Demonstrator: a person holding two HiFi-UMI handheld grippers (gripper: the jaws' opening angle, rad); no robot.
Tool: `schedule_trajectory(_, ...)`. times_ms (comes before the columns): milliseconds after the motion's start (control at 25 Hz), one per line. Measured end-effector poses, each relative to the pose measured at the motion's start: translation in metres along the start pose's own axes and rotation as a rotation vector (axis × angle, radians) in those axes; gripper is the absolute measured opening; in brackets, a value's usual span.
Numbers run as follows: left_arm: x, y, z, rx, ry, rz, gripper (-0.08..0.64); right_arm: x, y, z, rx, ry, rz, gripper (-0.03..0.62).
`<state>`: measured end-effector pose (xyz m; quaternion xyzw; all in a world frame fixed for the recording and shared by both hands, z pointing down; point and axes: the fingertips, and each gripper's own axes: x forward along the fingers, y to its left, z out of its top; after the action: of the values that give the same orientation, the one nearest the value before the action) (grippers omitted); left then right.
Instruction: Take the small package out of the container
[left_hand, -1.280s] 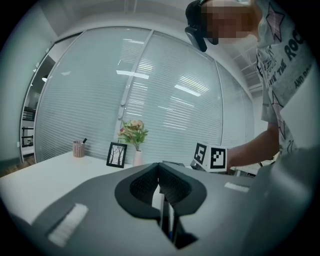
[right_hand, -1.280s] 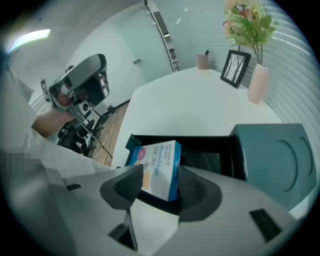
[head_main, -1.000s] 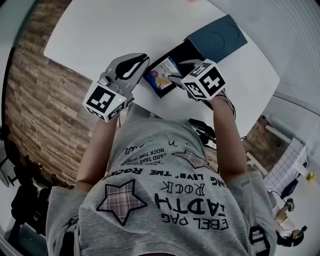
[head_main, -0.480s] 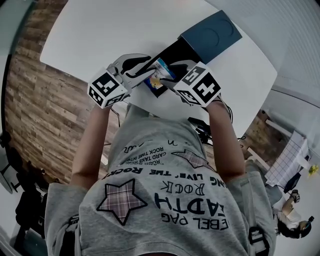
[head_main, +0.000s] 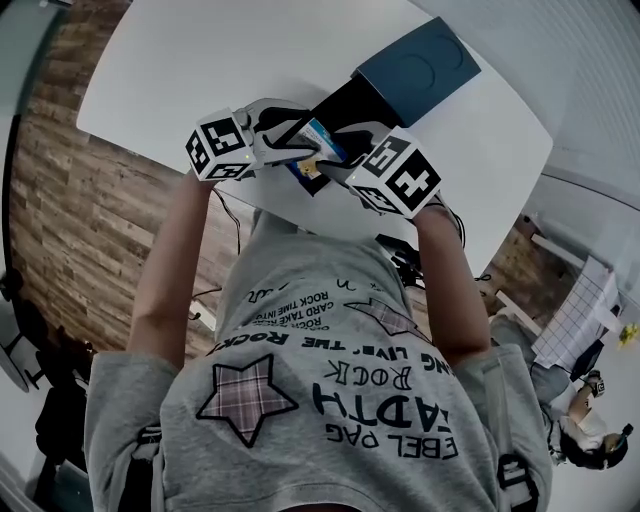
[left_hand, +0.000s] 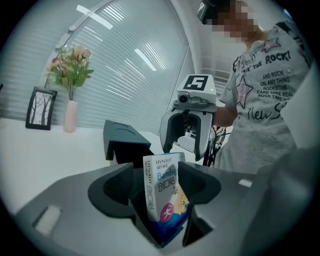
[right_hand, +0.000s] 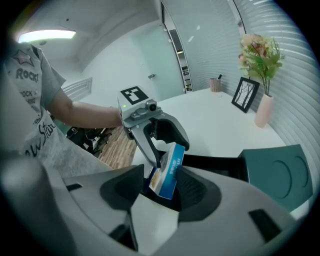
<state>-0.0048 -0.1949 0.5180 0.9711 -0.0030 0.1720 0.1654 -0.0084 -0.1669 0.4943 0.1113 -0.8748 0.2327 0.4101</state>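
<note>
**Package on end between two facing pairs of fingers, at the container's near edge**

The small white-and-blue cardboard package (left_hand: 162, 192) stands tilted with its long axis roughly upright, over the near end of the black open-topped container (head_main: 348, 100) on the smooth white desk (head_main: 200, 60). The right gripper (right_hand: 164, 187) appears to have its fingers closed on the package's lower part. The left gripper (left_hand: 156, 175) faces it from the opposite side. Its fingers have just been opening and now stand wide, straddling the package without pressing on it. The carton is thin, flat-faced, sharp-edged and glossy, and should be stiff enough to pinch across its broad faces.
</note>
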Motion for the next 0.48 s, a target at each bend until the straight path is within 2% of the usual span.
schedule_trajectory(120,0.003,-0.006,-0.003,-0.023,0.007,-0.099,0.264,0.001,0.004,0.003,-0.004,-0.013,0.016,0.213)
schedule_trajectory(240,0.01,-0.019,-0.01,-0.019,0.059,-0.2,0.264,0.0,0.009,0.004,-0.004,-0.025,0.037,0.213)
schedule_trajectory(480,0.016,-0.02,-0.012,-0.013,0.081,-0.214,0.26,-0.001,0.01,0.005,-0.003,-0.028,0.053,0.213)
